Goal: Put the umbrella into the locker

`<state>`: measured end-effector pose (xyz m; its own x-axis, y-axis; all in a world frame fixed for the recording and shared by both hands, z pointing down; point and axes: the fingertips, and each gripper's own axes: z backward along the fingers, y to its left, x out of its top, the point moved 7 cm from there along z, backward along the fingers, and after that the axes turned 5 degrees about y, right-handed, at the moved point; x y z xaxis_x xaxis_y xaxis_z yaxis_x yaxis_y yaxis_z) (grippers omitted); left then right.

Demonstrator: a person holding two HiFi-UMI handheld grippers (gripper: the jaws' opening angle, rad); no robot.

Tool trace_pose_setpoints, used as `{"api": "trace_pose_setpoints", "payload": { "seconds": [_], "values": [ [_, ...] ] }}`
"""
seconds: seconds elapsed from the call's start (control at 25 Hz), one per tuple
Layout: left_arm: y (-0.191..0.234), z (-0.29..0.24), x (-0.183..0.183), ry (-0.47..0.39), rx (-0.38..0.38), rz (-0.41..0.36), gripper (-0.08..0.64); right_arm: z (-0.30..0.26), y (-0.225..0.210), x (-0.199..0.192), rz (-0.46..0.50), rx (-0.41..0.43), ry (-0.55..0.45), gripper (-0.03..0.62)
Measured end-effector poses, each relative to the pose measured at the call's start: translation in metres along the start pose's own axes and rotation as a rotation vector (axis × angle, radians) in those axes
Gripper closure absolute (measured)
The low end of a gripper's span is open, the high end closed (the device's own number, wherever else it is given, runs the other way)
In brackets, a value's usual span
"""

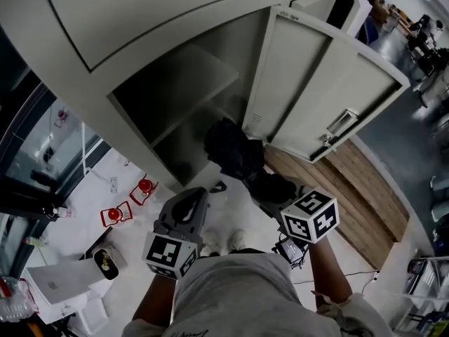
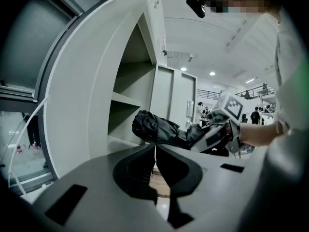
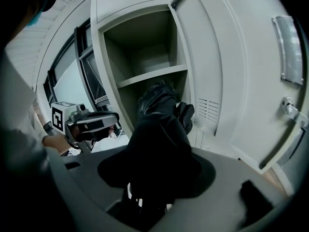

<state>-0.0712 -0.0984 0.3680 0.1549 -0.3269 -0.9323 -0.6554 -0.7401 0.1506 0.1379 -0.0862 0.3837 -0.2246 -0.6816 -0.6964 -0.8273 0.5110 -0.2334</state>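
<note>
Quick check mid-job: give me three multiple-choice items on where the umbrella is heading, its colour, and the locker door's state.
1. The front end of the umbrella is at:
A) the compartment under the shelf
B) the compartment above the shelf
C) the floor, away from the locker

2. The umbrella is:
A) red
B) yellow
C) black

3. The locker door is:
A) shut and latched
B) swung open
C) taken off its hinges

Answers:
1. A, as the right gripper view shows the folded end reaching the opening just below the shelf.
2. C, as it looks black in all three views.
3. B, as the head view shows the door standing out to the side with the inside of the locker exposed.
</note>
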Motion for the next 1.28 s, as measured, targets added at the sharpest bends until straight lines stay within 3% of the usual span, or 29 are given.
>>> {"api": "trace_pose_setpoints", "payload": {
  "seconds": [1.28],
  "values": [
    [0.025, 0.025, -0.018, 0.017, 0.143, 0.075, 0.540, -0.085, -0.039, 0.082, 0.175, 0.083, 0.084, 0.374]
  ]
}}
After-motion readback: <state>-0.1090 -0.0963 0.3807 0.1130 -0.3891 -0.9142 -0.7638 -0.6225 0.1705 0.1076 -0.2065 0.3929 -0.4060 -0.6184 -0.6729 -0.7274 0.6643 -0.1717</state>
